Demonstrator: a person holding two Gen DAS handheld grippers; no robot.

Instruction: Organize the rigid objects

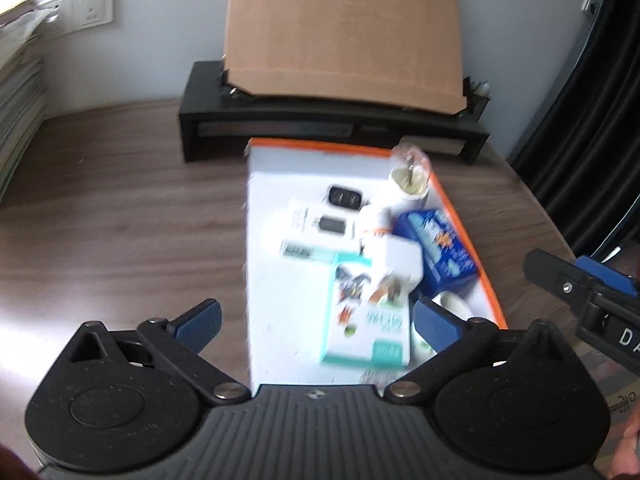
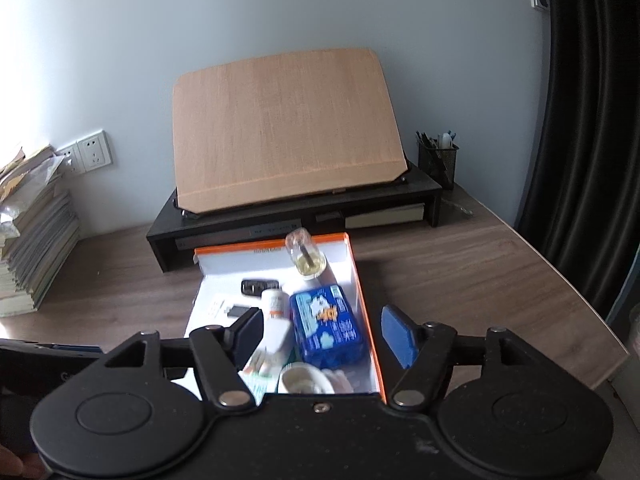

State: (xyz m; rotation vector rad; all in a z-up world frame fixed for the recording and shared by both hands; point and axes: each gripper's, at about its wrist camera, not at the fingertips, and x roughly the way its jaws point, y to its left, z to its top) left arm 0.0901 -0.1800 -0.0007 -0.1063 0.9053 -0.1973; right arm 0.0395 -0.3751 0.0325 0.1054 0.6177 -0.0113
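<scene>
Tray (image 1: 256, 280): left wrist view, shallow white box, orange rim, on wood-grain desk (image 1: 120, 220).
Left gripper (image 1: 318, 322): ribbed blue pads spread wide, empty, at 6 o'clock.
Blue packet (image 2: 326, 324): right wrist view, glossy, centre, inside the tray.
Right gripper (image 2: 322, 336): spread, empty.

Wood desk (image 2: 460, 264): orange-rimmed box (image 2: 366, 300), black riser (image 2: 256, 232), paper stack (image 2: 36, 248).

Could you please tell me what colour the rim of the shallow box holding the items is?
Orange; the box rim shows best in the right wrist view.
</scene>
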